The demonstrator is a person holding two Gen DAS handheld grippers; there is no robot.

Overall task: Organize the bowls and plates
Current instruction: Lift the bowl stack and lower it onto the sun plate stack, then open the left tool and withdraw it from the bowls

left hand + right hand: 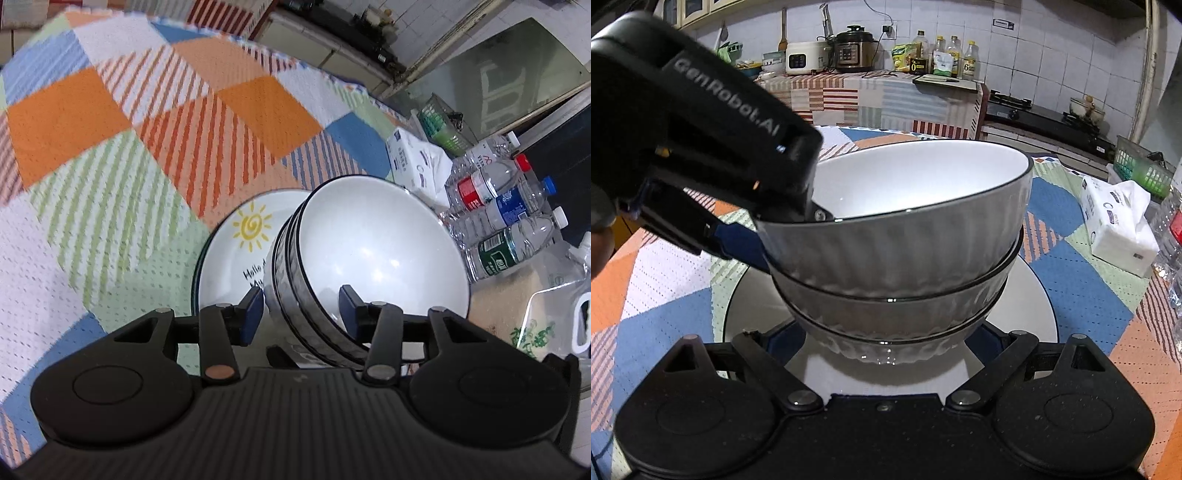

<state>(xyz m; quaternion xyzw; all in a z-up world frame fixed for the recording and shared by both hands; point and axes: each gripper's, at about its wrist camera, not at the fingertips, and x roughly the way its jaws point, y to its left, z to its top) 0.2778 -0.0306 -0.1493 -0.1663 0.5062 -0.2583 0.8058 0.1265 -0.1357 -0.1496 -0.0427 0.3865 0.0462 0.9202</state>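
Grey ribbed bowls [369, 251] stacked on plate [236, 251], rim between left gripper [301, 306] fingers

"genrobot.ai" on left gripper [798, 206]

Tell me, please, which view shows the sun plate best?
The left wrist view: the sun plate shows its yellow sun and some lettering beside the bowls. In the right wrist view the plate is only a plain rim under the bowls.

I see three grey ribbed bowls [897, 254], white inside with dark rims, nested upright with the top one tilted, standing on stacked white plates [236, 236] bearing a yellow sun on the patterned cloth.
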